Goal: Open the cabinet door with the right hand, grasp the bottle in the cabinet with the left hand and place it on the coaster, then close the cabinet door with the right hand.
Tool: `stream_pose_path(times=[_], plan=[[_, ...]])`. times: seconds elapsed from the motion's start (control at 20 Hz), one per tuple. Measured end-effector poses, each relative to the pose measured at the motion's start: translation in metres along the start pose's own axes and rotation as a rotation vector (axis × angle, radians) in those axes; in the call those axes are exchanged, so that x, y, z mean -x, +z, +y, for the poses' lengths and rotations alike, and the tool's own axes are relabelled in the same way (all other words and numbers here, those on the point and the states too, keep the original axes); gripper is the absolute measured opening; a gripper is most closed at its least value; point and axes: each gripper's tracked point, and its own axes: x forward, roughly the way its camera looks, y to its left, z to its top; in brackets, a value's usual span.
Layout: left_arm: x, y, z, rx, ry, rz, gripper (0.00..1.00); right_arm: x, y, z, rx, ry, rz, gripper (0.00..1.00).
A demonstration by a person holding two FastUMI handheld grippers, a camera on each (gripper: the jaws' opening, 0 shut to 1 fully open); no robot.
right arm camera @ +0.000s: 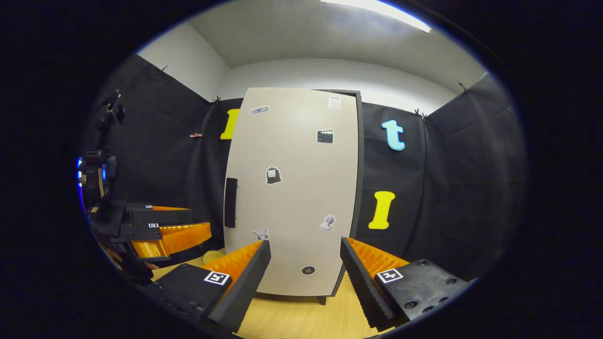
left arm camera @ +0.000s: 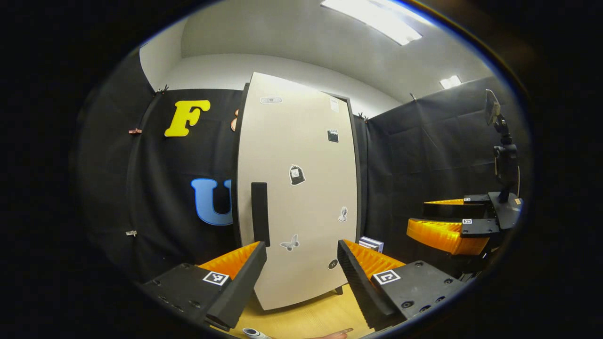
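A tall cabinet stands on the wooden table with its beige, sticker-dotted door (left arm camera: 301,197) (right arm camera: 292,197) closed. The door carries a black vertical handle (left arm camera: 260,214) (right arm camera: 231,202) near its left edge. Whatever is inside the cabinet is hidden by the door. My left gripper (left arm camera: 301,245) is open, a short way in front of the door, with nothing between its fingers. My right gripper (right arm camera: 305,241) is open too, facing the door's lower half. A small pale yellow-green thing (right arm camera: 212,256), perhaps the coaster, lies on the table left of the cabinet.
Each gripper also shows off to the side in the other's view, both open: the right gripper (left arm camera: 417,213), the left gripper (right arm camera: 200,220). A small striped box (left arm camera: 371,244) sits by the cabinet's right side. A camera on a stand (left arm camera: 504,155) rises near the black cloth wall.
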Motion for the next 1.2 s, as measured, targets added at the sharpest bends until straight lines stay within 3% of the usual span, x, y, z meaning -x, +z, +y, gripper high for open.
stream_pose_path(times=[1.2], plan=[[0.000,0.003,0.005,-0.002,-0.003,-0.013,0.95,-0.014,-0.003,0.008,0.052,0.010,-0.006,0.97]])
